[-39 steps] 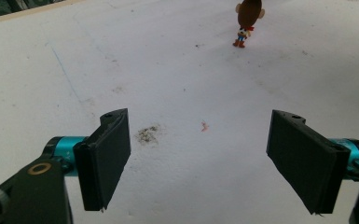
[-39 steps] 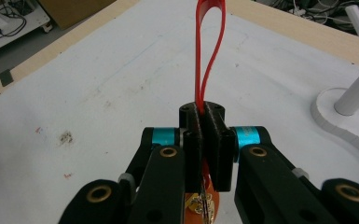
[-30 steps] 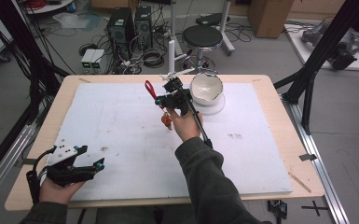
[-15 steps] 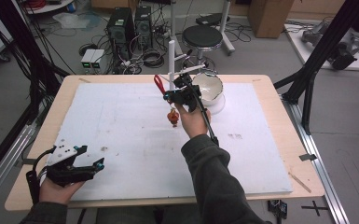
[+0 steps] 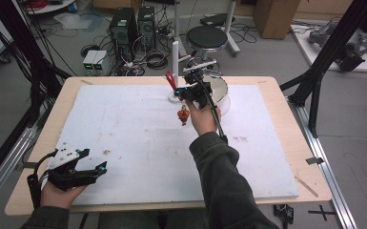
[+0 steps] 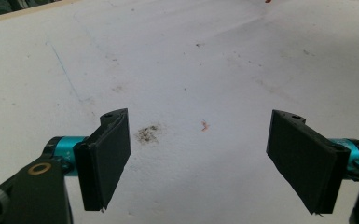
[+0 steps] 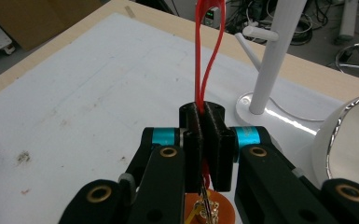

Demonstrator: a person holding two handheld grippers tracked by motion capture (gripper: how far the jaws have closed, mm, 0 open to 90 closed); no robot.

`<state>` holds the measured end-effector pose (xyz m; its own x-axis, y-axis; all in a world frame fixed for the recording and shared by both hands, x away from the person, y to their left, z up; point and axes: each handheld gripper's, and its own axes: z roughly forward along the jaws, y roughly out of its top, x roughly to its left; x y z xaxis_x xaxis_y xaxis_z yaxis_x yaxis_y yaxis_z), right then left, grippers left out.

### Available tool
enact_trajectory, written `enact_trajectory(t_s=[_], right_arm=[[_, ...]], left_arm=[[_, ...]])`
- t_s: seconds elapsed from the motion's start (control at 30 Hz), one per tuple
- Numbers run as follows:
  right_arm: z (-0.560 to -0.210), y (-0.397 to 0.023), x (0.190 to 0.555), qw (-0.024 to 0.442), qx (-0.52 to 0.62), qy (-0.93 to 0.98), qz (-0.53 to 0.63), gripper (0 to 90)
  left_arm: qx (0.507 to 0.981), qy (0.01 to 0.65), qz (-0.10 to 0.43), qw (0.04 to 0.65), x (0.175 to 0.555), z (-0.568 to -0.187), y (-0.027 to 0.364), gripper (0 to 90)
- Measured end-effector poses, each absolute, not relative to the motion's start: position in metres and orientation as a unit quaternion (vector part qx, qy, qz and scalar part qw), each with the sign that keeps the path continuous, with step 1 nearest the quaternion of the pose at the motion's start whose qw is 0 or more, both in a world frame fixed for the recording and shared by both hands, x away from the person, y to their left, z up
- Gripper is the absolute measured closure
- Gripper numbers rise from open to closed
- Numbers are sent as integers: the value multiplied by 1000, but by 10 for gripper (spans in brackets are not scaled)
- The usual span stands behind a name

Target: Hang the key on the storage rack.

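Note:
My right gripper point(image 5: 187, 91) is shut on a red cord loop point(image 5: 171, 79), held above the far middle of the table. The loop point(image 7: 209, 51) stands up out of the closed jaws in the right gripper view, and an orange ornament point(image 7: 210, 211) hangs below them. That ornament point(image 5: 183, 115) dangles over the white mat point(image 5: 124, 124). A white peg stand point(image 5: 175, 59) rises just behind the loop, and its post point(image 7: 274, 60) and a side peg are close to the right of the loop. My left gripper point(image 5: 95, 170) rests open at the near left corner, nothing between its jaws point(image 6: 200, 158).
A round mirror on a white base point(image 5: 218, 89) stands right of the stand, close behind my right hand; its rim point(image 7: 354, 140) is near in the right gripper view. The wooden table edge point(image 5: 286, 124) frames the mat. A stool and computer gear lie on the floor beyond.
My right hand has carried the loop and ornament to the right and a little up, closer to the white stand. The left gripper has stayed put.

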<state>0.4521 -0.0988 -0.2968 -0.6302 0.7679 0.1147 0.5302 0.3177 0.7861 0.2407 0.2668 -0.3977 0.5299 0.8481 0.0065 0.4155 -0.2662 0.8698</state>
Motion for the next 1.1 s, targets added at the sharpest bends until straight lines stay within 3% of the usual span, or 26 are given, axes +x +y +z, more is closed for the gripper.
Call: enact_trajectory(t_s=[1.1], right_arm=[[-307, -96, 480, 153, 436, 807, 369, 863]], left_arm=[[756, 418, 246, 439, 242, -398, 267, 220]])
